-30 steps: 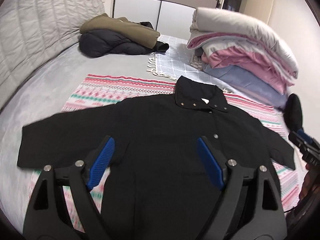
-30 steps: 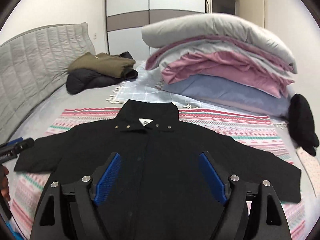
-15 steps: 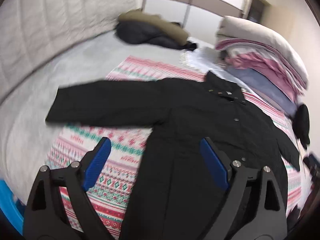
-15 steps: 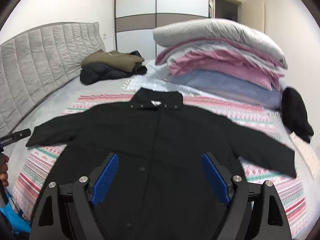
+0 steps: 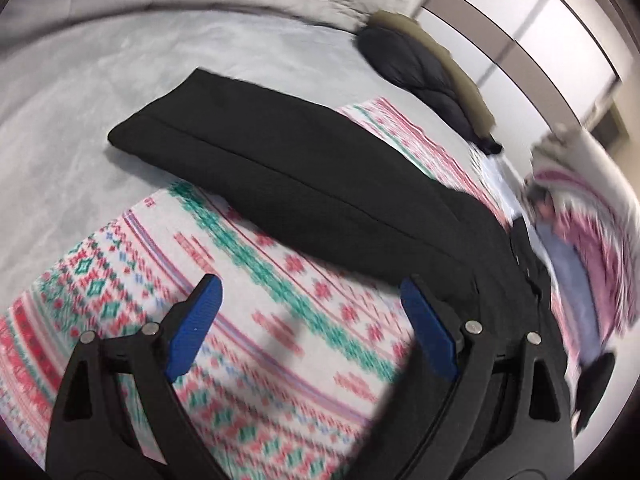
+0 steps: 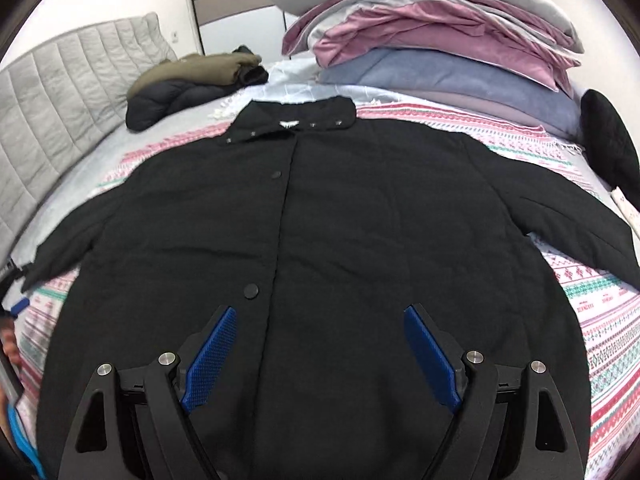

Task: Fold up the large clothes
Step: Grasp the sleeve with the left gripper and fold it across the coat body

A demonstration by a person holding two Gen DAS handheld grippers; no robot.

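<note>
A large black coat [image 6: 340, 232] lies flat and face up on a patterned blanket [image 6: 608, 300], collar far, sleeves spread to both sides. My right gripper [image 6: 318, 344] is open and empty, hovering over the coat's lower front. In the left wrist view the coat's left sleeve [image 5: 288, 168] stretches across the blanket [image 5: 280, 360] onto the grey bed. My left gripper [image 5: 308, 312] is open and empty above the blanket, just short of the sleeve. That view is blurred.
A stack of folded pink, blue and grey bedding [image 6: 432, 40] sits behind the collar. An olive and a dark jacket [image 6: 188, 80] lie at the far left by the padded headboard [image 6: 52, 100]. A black item [image 6: 612, 140] lies at the right edge.
My left gripper has swung left and down toward the coat's left sleeve. My right gripper has moved closer over the coat's front. Both stay open.
</note>
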